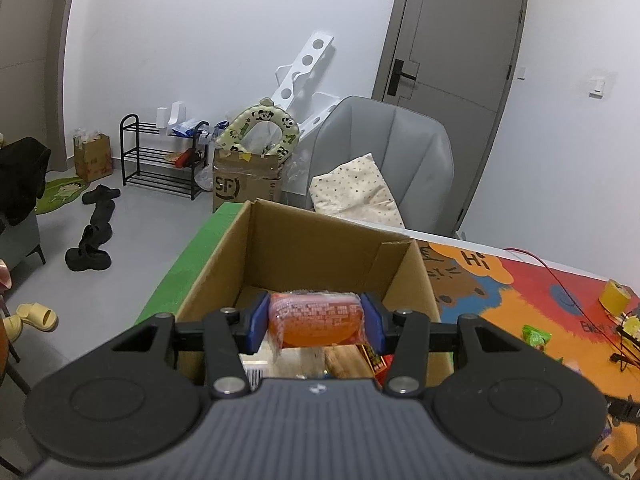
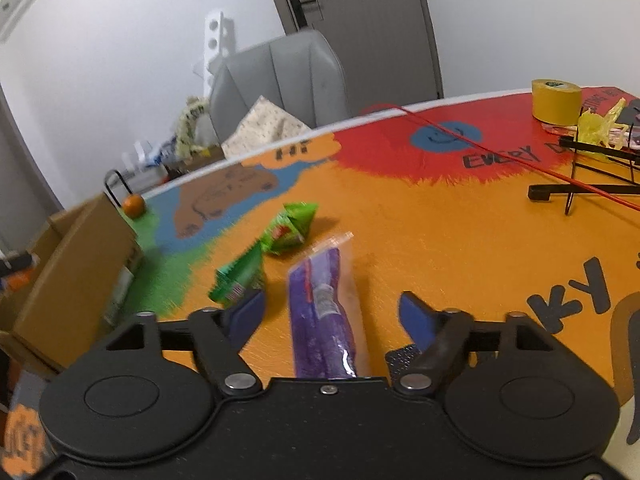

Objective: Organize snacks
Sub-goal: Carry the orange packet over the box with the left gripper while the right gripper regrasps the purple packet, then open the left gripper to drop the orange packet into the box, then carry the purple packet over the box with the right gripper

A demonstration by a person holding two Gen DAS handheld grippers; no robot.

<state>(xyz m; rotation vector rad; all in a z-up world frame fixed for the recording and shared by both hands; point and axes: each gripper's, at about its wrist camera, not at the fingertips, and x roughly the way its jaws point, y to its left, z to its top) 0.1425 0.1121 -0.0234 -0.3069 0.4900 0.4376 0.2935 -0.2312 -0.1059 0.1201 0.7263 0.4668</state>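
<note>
My left gripper is shut on an orange snack packet and holds it above the open cardboard box, which has several snacks in its bottom. My right gripper is open over the colourful table, with a purple snack packet lying between its fingers. Two green snack packets lie just beyond it to the left. The box shows at the left of the right wrist view, with a small orange fruit behind it.
A yellow tape roll, a black wire stand and a red cable sit at the table's far right. A grey armchair with a cushion stands beyond the table. Another green packet lies right of the box.
</note>
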